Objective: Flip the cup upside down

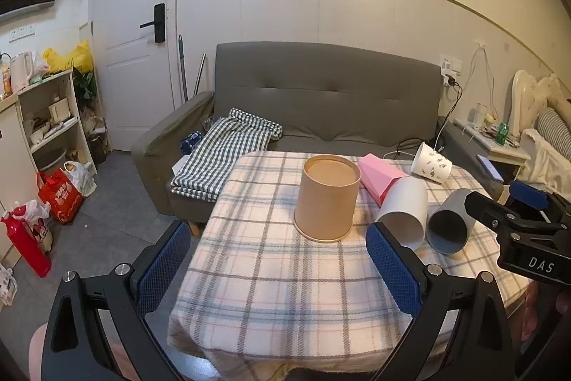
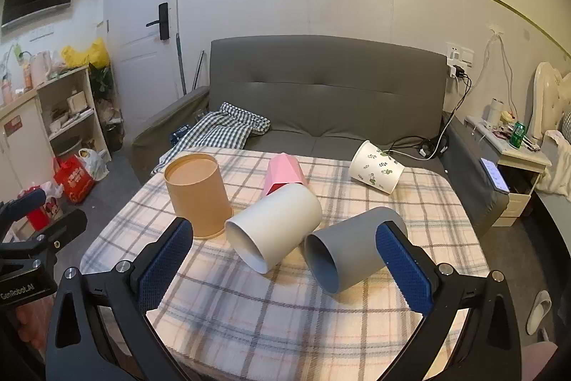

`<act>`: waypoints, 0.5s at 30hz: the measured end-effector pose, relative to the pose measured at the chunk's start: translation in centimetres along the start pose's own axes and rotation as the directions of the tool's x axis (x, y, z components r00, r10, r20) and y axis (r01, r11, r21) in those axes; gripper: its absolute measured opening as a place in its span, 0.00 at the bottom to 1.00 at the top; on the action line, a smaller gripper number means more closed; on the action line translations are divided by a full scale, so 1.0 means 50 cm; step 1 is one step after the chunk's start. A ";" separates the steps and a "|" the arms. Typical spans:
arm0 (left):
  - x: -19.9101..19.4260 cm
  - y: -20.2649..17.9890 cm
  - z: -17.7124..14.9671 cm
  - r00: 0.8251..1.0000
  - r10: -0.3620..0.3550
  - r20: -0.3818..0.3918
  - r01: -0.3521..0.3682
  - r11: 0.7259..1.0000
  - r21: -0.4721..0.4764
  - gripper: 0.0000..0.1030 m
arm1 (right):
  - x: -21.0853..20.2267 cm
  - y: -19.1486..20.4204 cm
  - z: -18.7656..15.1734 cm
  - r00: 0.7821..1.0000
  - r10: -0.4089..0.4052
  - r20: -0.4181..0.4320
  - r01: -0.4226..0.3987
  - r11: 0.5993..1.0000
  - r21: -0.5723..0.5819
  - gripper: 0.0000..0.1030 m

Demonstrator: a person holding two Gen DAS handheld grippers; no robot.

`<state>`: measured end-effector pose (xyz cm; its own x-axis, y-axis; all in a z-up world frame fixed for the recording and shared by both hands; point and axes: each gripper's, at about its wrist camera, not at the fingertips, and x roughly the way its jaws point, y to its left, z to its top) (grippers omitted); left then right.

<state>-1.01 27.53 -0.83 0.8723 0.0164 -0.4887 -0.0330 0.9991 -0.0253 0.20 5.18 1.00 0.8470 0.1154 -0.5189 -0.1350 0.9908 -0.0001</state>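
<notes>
Two wide-open, empty grippers, left gripper [image 1: 278, 263] and right gripper [image 2: 285, 263], hovered over a checked table [image 2: 410, 202]. A brown cup [image 1: 326, 199] already stood upside down; the white cup [image 2: 276, 225] and grey cup [image 2: 351, 250] lay sideways. Likely next: grasp one, then upend it.

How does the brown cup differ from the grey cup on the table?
The brown cup stands with its closed end up; the grey cup lies on its side, its opening facing the camera. The brown one looks like cardboard, the grey one smooth. Both are plain cylinders on the checked tablecloth, untouched.

pink cup [image 2: 283, 174] partly hidden, rim unseen
</notes>
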 end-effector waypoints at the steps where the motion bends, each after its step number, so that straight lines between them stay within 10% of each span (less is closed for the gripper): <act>1: -0.001 0.000 -0.001 1.000 0.003 0.002 -0.003 1.000 0.005 0.99 | -0.001 0.001 0.000 1.000 0.001 0.000 -0.001 1.000 -0.002 1.00; 15: -0.004 -0.003 -0.004 1.000 0.008 0.008 -0.008 1.000 0.016 0.99 | 0.001 0.007 -0.011 1.000 -0.002 -0.011 0.002 1.000 -0.021 1.00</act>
<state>-1.28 27.38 -0.92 0.8759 0.0249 -0.4819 -0.0322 0.9995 -0.0069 -0.10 5.51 0.53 0.8416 0.1123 -0.5284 -0.1439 0.9894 -0.0189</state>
